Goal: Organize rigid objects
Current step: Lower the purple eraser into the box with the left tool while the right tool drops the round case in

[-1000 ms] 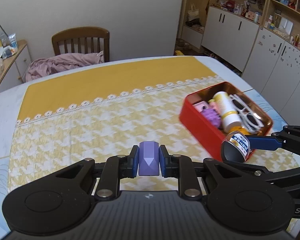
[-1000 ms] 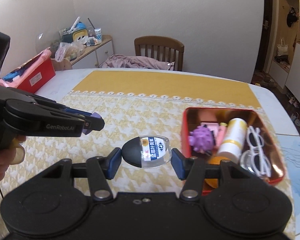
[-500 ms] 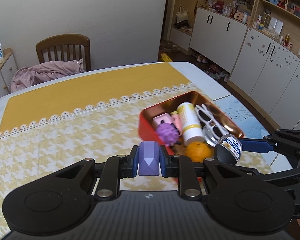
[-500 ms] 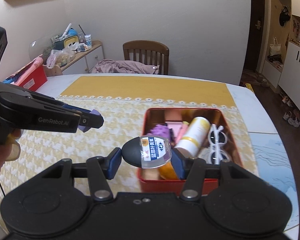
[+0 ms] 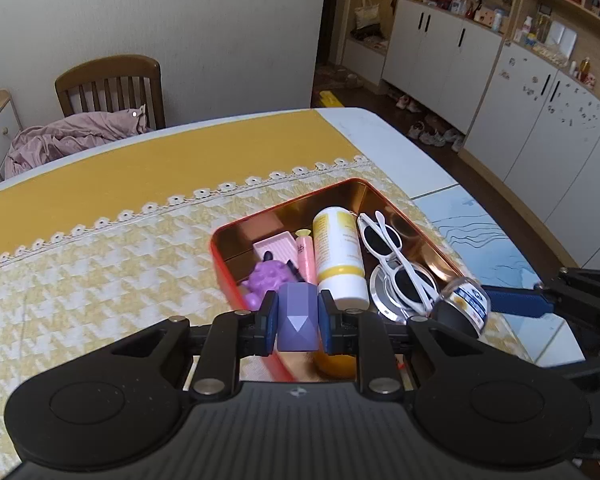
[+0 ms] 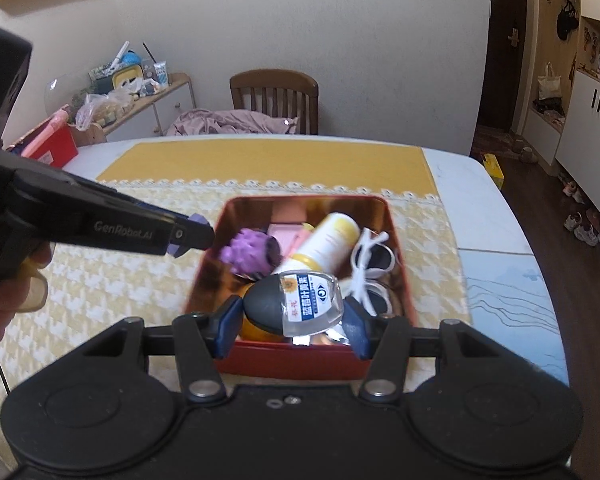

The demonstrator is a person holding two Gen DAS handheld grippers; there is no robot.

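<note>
- The left hand-held gripper (image 5: 298,322) pinches a small purple faceted block (image 5: 297,318) between its blue pads, above the near left edge of a red tin (image 5: 220,268).
- The right hand-held gripper (image 6: 292,320) pinches a small clear bottle with a dark cap (image 6: 296,304), lying sideways across its pads, over the tin's near wall.
- The tin sits on a yellow patterned cloth (image 5: 100,280) on the counter (image 5: 380,132); its gold inside is open at the top.
- Inside lie a purple spiky ball (image 6: 246,250), a pink case (image 5: 278,246), a white-and-yellow bottle (image 5: 338,256), white sunglasses (image 5: 392,256) and an orange fruit (image 5: 334,362), partly hidden by the left gripper.
- These things crowd the near half; bare gold floor shows at the far left corner.
- The cloth left of the tin is open room.
- The counter's right edge lies just beyond the tin, with floor and white cabinets (image 5: 540,120) past it.
- A wooden chair (image 6: 274,98) stands at the counter's far edge.
</note>
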